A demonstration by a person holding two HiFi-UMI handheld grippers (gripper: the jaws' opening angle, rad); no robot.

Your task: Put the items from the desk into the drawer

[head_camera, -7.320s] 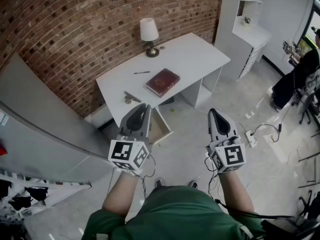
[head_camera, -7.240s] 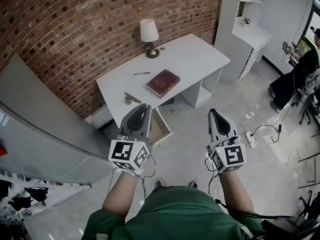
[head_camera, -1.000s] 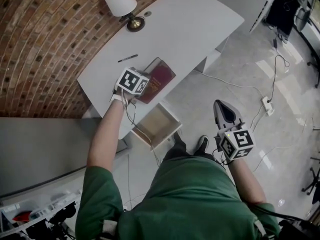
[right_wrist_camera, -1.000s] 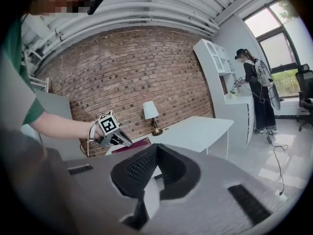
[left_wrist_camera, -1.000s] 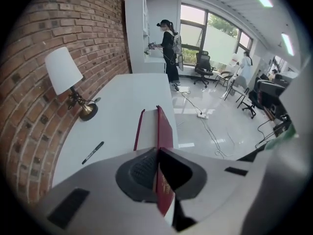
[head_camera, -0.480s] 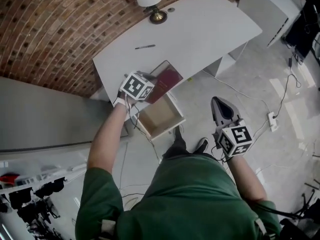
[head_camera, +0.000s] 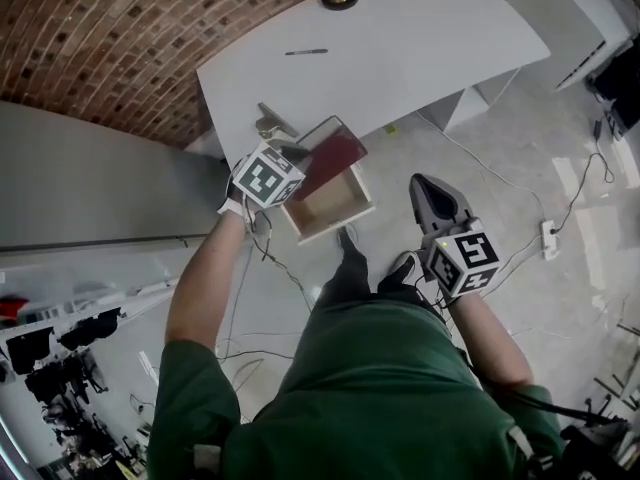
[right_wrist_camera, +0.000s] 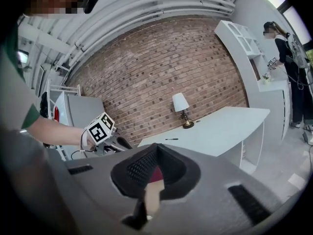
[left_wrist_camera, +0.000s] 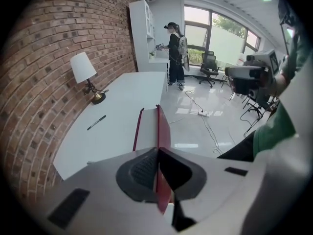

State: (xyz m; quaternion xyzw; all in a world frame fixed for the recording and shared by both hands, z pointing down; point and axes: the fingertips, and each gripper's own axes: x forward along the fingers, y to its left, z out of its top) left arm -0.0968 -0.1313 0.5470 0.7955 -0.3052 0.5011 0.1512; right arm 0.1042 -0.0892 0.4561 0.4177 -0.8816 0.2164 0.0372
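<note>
Over the open drawer (head_camera: pixel 336 202), your left claw (head_camera: pixel 293 158) now carries the book (head_camera: pixel 332 156). A second ago the book lay flat on the desk (head_camera: pixel 430 38) with the claw down on it. Half a second ago it was sliding toward the desk's front edge. Now it hangs tilted above the drawer, its far end still by that edge.

The left claw is clamped tight. In the left gripper view the pads meet on a thin red sheet, which looks like one cover rather than the whole book, and the pages fan away beside it. I judge that a slim hold, so lower the book gently to keep it from swinging or slipping.

Your right claw (head_camera: pixel 428 190) has its jaws together with nothing in them. It hangs over the floor, well to the right of the drawer.

So the first item is nearly in, and only the lowering and release remain. The pen (head_camera: pixel 305 52) and a small metal thing (head_camera: pixel 268 124) lie on the desk and, I judge, come next.
</note>
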